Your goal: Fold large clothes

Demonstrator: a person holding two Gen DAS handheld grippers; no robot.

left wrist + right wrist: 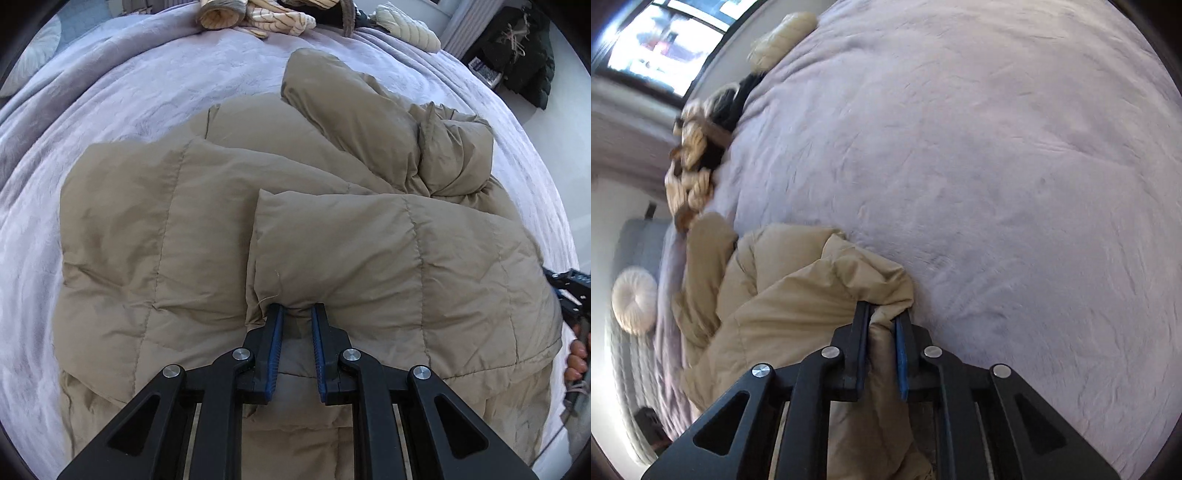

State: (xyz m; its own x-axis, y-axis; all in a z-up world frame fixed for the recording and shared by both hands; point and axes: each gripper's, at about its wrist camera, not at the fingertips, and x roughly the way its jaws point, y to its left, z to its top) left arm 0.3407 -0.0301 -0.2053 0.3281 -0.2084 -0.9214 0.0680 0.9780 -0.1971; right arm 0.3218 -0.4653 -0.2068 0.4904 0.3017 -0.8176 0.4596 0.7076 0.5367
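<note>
A: Left wrist view first. What do we have?

B: We see the tan puffer coat (332, 221) filling the middle of the frame, spread on the bed w/ a lilac blanket (129, 92). Left tongs (297, 309) at bottom centre are pinching a fold of the coat's quilted edge, blue pads on both sides of the bunched fabric. A folded flap sits right above the tips; a sleeve runs to the upper right and ends in a crumpled bunch.

A: Anything else in frame?

B: Striped cream clothes (258, 16) at top centre, a cream ribbed cushion (410, 26) top right, dark garments (524, 55) off the bed at far right. At the right edge we catch part of the right tongs (570, 291) and the right hand (578, 363) by the coat's edge.

A: Right wrist view?

B: Blurry and rotated. Right tongs (882, 314) at bottom centre are clamped on a gathered bit of the coat (783, 295), fabric squeezed btw the pads. The coat lies in the lower left; the blanket (997, 166) takes the whole right and top. Along the left edge we see a pile of clothes (694, 162), a round white cushion (633, 299) and a bright window (665, 33) at upper left.
</note>
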